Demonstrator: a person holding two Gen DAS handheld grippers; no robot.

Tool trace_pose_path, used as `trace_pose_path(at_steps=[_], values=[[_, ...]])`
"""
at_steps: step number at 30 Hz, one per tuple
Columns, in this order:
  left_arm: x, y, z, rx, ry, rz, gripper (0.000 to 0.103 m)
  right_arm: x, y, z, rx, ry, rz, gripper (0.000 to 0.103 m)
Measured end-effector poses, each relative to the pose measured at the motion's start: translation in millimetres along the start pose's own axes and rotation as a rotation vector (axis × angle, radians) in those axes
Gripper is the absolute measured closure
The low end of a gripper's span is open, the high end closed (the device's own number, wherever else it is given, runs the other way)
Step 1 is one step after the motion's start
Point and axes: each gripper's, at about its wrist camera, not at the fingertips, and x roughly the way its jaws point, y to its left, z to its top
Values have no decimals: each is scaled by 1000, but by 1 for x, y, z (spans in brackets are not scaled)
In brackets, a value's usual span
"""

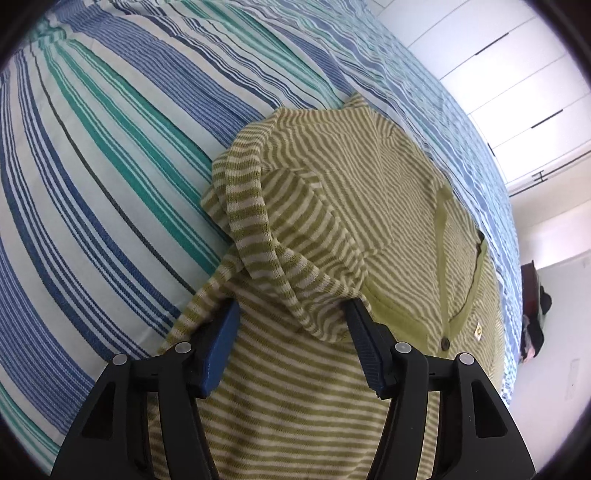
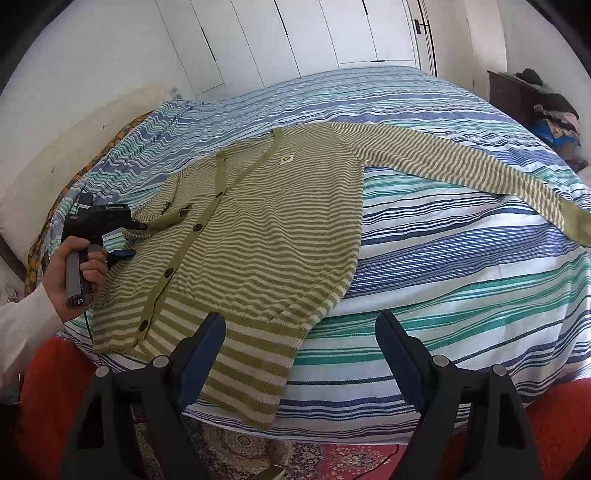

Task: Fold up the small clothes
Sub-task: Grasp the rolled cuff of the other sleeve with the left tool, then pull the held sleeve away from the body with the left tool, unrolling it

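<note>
A bed (image 2: 461, 258) with a blue, teal and white striped cover takes up most of both views, and white wardrobe doors (image 2: 295, 33) stand behind it. On the cover a green-and-cream striped cardigan (image 2: 266, 229) is spread front up and buttoned, its hem hanging a little over the near edge of the bed. One sleeve (image 2: 461, 166) is stretched out flat, well away from the body. The other sleeve (image 1: 280, 251) is doubled over on the cardigan's side, with its solid green cuff (image 2: 173, 218) lying on the front panel near the button band.

The sleeve-folding step is judged to be in hand. The left claw (image 1: 291, 332) is seen half closed, its blue pads on either side of the doubled sleeve; whether the cloth is actually pinched cannot be told, as the fabric drapes over the pad tips. The right claw (image 2: 299, 343) is held wide and empty above the hem.

For the next move, a firm pinch on the sleeve fold is called for, so that it can be laid straight along the body; the outstretched sleeve is left to be brought in afterwards.
</note>
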Motion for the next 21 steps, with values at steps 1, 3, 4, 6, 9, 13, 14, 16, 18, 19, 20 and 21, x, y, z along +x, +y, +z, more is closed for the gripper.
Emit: trace_pose_path(at_steps=[1,3,4,6,9,13,14,16,18,19,20,21], values=[[2,2,4,-13,-8,-15,66,1,0,0,2,3,-1,20],[8,7,10,-49,39,-95,99,3,1,0,-1,10,-3,20],[6,11,12,-70,52,-110,99,3,1,0,-3,12,-4,20],[-8,15,15,-50,53,-131,100,4,2,1,-8,13,-6,20],[-42,22,24,43,58,-142,100,3,2,1,-9,9,-7,20],[-73,32,50,250,108,25,96,5,2,0,-6,11,-6,20],[-77,36,56,312,101,129,94,5,2,0,-7,14,-6,20],[-76,49,69,409,74,322,74,7,4,0,-12,19,-6,20],[-73,71,78,406,70,385,47,8,5,0,-18,21,-7,20],[-73,83,80,376,76,363,41,8,6,0,-21,21,-8,20],[-73,95,81,336,85,316,41,8,7,0,-24,20,-9,20],[-74,106,79,288,99,259,41,8,8,0,-27,19,-11,20]])
